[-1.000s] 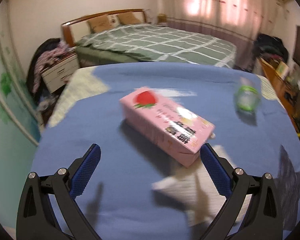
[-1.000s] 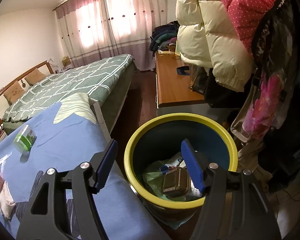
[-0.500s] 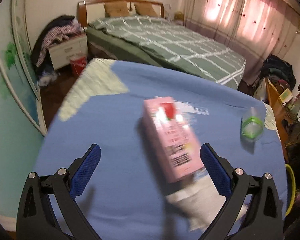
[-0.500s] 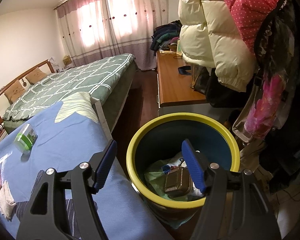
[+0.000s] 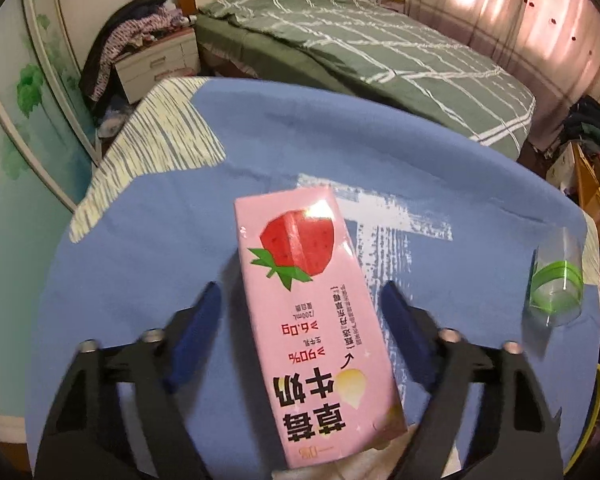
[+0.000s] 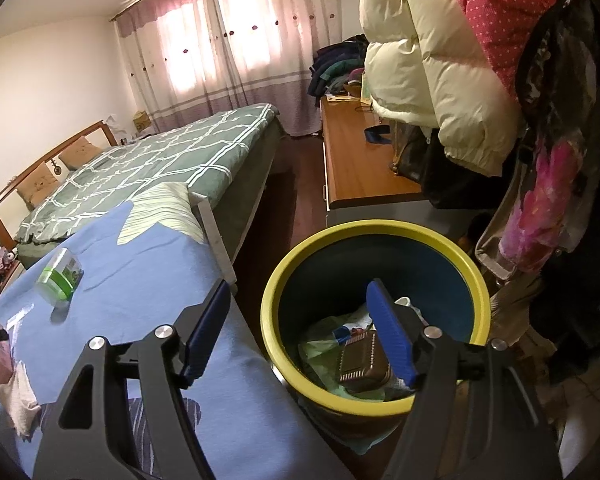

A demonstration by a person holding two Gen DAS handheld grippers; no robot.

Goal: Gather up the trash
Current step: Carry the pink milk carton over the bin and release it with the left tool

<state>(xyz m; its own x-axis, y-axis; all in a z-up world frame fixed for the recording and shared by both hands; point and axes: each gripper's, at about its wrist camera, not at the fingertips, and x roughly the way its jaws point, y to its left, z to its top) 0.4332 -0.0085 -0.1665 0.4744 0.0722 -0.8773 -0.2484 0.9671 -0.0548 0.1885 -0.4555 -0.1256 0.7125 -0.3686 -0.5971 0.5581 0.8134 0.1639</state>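
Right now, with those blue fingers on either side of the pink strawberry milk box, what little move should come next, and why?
Probably finish the squeeze. The left gripper straddles the pink milk carton lying on the blue cloth, and its jaws are closing, though a gap shows on both sides. Once it is gripped, the carton can go to the yellow-rimmed bin, where the right gripper hangs open.

A pink strawberry milk carton (image 5: pixel 316 320) lies flat on the blue tabletop (image 5: pixel 148 240). Off to its side lies a clear plastic cup (image 5: pixel 558 284) with green bands. The yellow-rimmed trash bin (image 6: pixel 476 292) holds crumpled wrappers.
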